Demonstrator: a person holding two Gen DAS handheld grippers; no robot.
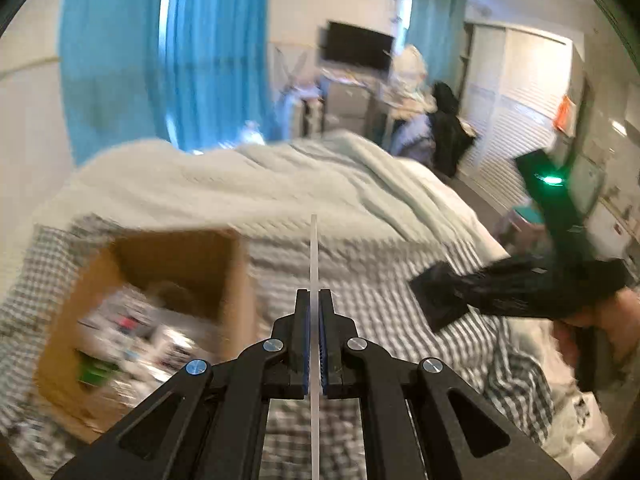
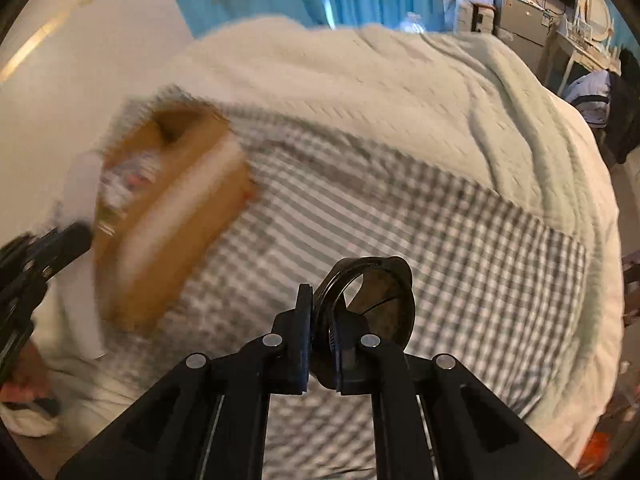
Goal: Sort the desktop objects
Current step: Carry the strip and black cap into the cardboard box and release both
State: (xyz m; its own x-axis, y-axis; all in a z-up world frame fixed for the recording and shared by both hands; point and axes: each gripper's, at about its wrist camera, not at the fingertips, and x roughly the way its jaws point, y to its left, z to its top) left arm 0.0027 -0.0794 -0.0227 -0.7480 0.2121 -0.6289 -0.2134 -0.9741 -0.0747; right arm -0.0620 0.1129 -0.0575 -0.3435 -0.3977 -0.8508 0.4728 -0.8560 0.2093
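Observation:
My left gripper [image 1: 315, 300] is shut on a thin clear flat strip [image 1: 314, 248], seen edge-on, held above the checked bedsheet [image 1: 380, 300]. A brown cardboard box [image 1: 224, 280] with several small items inside lies to its lower left, blurred. My right gripper [image 2: 320, 300] is shut on the rim of a black round case [image 2: 380, 300] with a brown inside, held above the sheet [image 2: 440, 240]. The box [image 2: 180, 240] also shows at the left in the right wrist view. The right gripper appears at the right edge of the left wrist view [image 1: 440, 296].
A pale knitted blanket [image 1: 280, 184] covers the far part of the bed. Blue curtains [image 1: 168, 60], a TV and cluttered furniture stand behind. A white wall [image 2: 80, 80] is left of the box. The left gripper [image 2: 36, 264] shows at the left edge of the right wrist view.

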